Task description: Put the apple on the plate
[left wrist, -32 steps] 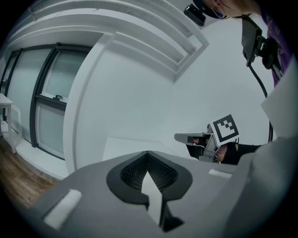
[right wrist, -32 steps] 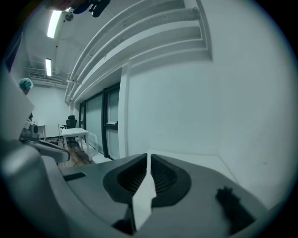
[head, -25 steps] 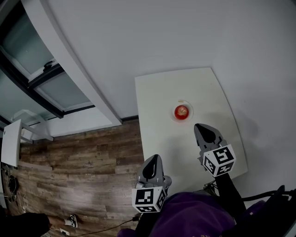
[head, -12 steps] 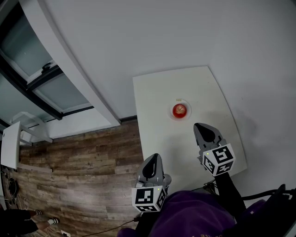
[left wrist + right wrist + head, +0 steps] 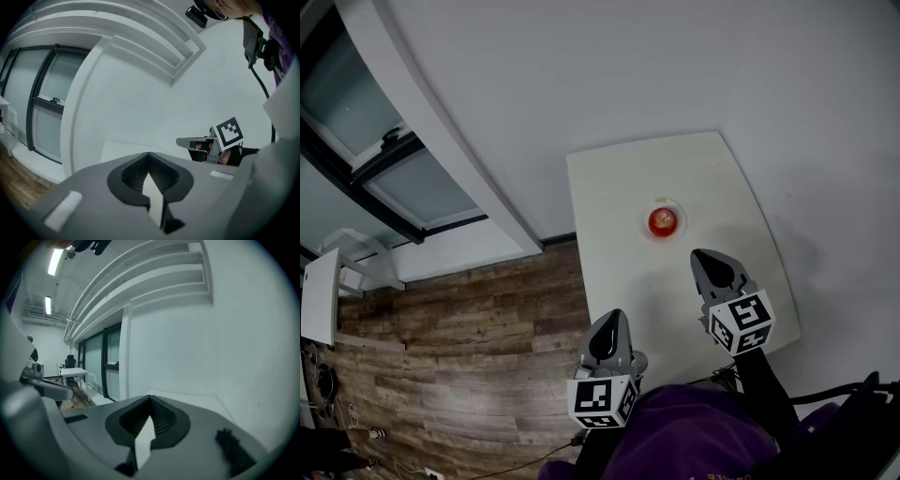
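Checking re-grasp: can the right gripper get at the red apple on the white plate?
Probably yes: only bare white tabletop lies between the right gripper and the round red apple on its small white plate. Its jaws are shut and must open first.

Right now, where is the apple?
In the head view, the apple sits on the small plate near the middle of the white table, just beyond the tip of the right gripper and clear of it.
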Demonstrator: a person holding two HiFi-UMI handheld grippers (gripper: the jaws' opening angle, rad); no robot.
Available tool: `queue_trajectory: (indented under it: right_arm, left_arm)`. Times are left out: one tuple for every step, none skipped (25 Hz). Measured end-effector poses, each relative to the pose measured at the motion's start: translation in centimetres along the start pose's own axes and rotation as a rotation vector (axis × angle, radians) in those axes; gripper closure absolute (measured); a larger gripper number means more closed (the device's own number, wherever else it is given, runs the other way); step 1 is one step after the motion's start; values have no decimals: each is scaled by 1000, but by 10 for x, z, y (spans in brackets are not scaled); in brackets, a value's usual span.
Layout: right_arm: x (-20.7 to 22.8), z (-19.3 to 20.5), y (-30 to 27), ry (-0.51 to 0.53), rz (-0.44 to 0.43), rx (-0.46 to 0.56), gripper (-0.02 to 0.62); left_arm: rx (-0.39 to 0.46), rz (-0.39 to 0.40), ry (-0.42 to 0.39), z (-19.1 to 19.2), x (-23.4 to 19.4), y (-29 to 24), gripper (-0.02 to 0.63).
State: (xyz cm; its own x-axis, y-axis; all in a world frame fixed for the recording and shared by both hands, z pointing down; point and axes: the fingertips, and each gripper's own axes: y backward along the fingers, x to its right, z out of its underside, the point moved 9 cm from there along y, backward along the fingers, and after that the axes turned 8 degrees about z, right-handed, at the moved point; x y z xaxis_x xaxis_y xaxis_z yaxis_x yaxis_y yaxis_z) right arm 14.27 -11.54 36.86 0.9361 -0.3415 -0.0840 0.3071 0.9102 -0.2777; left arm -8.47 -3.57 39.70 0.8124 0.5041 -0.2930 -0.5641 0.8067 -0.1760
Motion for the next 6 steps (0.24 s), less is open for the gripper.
queue_trajectory:
  right_arm:
    - [0,0,0,0,0,-1,584]
    - [-1,1,-1,1,0,-1,584]
    - [-1,1,-1,2,1,-2,584]
    - [-1,2,-1,2,1,-3,584]
    - [-1,2,-1,2,1,-3,584]
    - [-1,2,-2,2,2,-3,584]
  left_arm:
    - [0,0,0,0,0,0,598]
    - [0,0,1,0,-1,0,598]
    - [0,0,1,1,-1,0,598]
    - [0,1,1,1,-1,0,598]
    - [0,1,1,1,-1,0,598]
    - [-1,2,1,1,-1,-1,598]
